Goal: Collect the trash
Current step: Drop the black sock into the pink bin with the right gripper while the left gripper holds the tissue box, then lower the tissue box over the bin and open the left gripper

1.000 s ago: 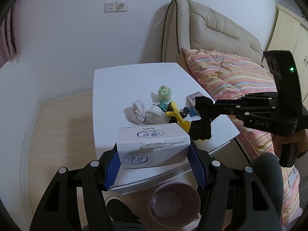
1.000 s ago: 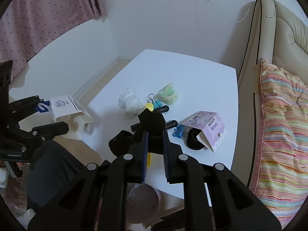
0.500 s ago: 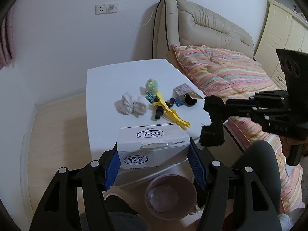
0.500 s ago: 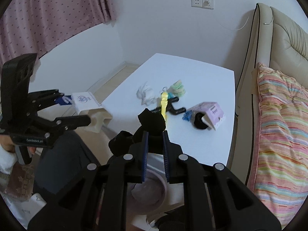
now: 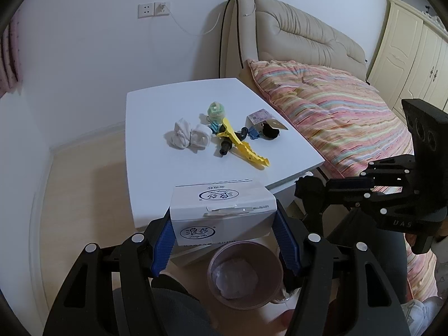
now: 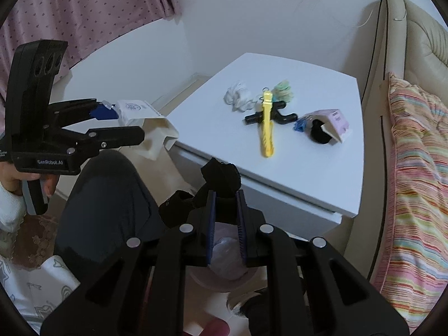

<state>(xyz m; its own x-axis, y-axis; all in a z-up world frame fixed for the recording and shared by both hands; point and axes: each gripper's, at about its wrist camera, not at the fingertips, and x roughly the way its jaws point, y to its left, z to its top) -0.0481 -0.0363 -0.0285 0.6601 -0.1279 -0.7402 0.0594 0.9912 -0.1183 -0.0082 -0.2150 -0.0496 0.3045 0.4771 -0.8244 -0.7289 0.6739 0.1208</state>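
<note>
While both loads sit off the surface edge above the bin, here's how they handle. White carton: light, empty-looking cardboard, end flap open, walls will cave if squeezed; left gripper has its jaws clamped across the two short sides near the base, which is the stiff spot. Black sock: soft, limp, no slip risk, a pinch on the bunched fabric is enough; right gripper jaws are closed tight on it, loose end hanging at 9 o'clock of the pads. Pink bin on the floor directly below, at 6 o'clock from the carton, already holding crumpled white paper. Left on the white surface: white tissue wads, yellow clip, torn pink packet at 3 o'clock of the clip. Striped quilt beyond at 2 o'clock.
</note>
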